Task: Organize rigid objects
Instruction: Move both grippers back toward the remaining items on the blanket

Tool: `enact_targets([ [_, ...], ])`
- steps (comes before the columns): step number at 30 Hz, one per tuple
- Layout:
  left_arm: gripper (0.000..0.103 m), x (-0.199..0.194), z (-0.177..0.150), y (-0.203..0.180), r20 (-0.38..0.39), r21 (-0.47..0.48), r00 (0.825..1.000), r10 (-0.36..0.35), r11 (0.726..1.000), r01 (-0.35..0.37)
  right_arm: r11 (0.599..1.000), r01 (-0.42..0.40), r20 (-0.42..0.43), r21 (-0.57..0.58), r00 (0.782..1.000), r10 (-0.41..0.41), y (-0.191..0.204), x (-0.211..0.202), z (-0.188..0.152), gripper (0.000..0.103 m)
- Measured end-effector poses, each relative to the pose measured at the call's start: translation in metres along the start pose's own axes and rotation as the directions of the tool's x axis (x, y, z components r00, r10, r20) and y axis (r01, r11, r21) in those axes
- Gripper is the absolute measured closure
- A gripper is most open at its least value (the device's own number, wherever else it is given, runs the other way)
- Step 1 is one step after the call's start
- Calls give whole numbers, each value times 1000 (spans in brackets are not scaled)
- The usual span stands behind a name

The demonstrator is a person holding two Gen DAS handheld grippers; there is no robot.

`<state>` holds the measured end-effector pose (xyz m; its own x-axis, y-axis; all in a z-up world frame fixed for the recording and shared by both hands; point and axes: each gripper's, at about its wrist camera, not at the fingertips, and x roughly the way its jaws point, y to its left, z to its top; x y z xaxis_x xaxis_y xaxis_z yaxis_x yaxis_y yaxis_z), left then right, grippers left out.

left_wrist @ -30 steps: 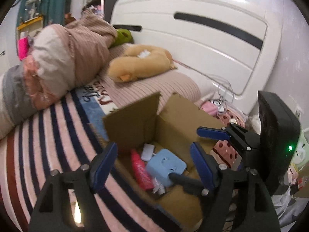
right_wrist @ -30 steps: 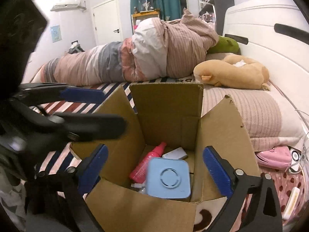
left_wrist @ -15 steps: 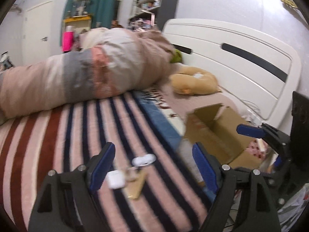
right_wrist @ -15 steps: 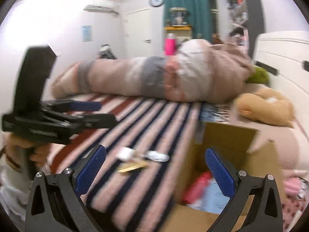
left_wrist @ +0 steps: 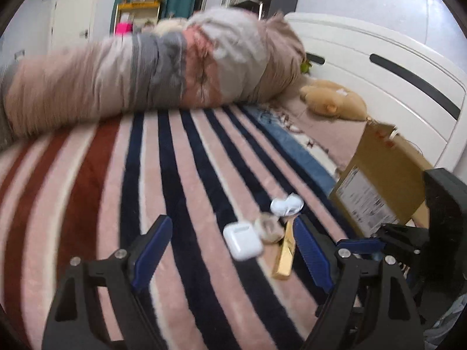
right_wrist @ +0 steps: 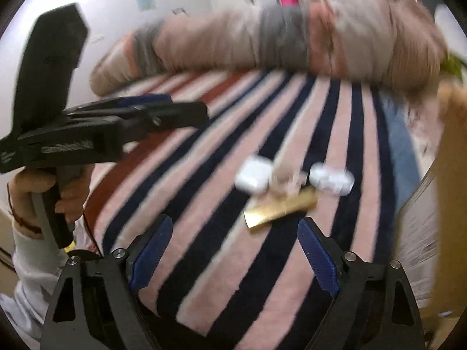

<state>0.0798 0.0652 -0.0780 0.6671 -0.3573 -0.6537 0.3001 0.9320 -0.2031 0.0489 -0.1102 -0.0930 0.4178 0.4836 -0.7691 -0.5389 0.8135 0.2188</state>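
Note:
Small objects lie in a cluster on the striped bedspread: a white earbud case, a small round clear item, a gold bar and a white-blue oval item. My left gripper is open and empty, just short of the cluster. My right gripper is open and empty, with the cluster ahead of it. The left gripper also shows at the left of the right wrist view. The cardboard box stands to the right.
A rolled pink and grey duvet lies across the far side of the bed. A tan plush toy rests by the white headboard. The box wall fills the right edge of the right wrist view.
Both grippers have swung left, away from over the box, and now face the small objects on the bedspread. Both stay open.

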Motion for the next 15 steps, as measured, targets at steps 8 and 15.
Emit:
enact_targets([
  [8, 20, 47, -16, 20, -61, -62, 998, -22, 998, 18, 990, 6, -35, 142, 999, -1, -28, 53, 11, 17],
  [15, 21, 63, -12, 20, -87, -88, 994, -68, 994, 60, 981, 27, -34, 194, 999, -21, -46, 52, 13, 42],
])
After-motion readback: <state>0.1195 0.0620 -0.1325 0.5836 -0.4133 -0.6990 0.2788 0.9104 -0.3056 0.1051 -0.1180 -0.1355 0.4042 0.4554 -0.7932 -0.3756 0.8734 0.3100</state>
